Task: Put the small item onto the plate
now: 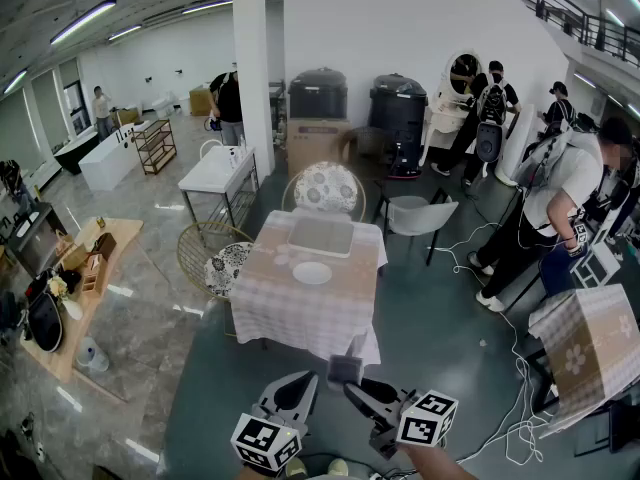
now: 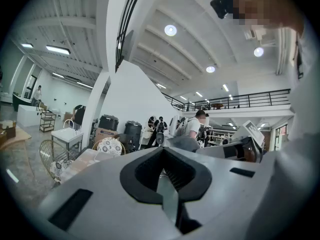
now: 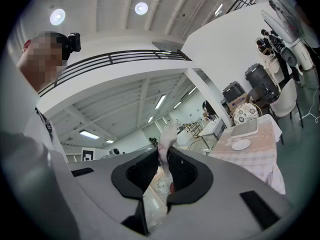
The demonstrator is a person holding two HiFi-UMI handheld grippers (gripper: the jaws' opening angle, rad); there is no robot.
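Observation:
A small pale grey item (image 1: 345,369) is pinched in my right gripper (image 1: 354,389), low in the head view. In the right gripper view the item (image 3: 167,136) sticks up from between the jaws of the right gripper (image 3: 167,153), which are shut on it. My left gripper (image 1: 304,382) hangs just left of it, and its jaws (image 2: 163,151) look shut with nothing between them. The white plate (image 1: 312,273) lies on a table with a checked cloth (image 1: 300,313), well ahead of both grippers. From the right gripper the plate (image 3: 241,144) shows far off to the right.
A pale tray (image 1: 321,236) lies behind the plate. Patterned round chairs (image 1: 326,187) stand at the table's far and left sides, and a white chair (image 1: 415,215) at its right. Several people stand at the right, with cables on the floor. A wooden table (image 1: 85,288) is left.

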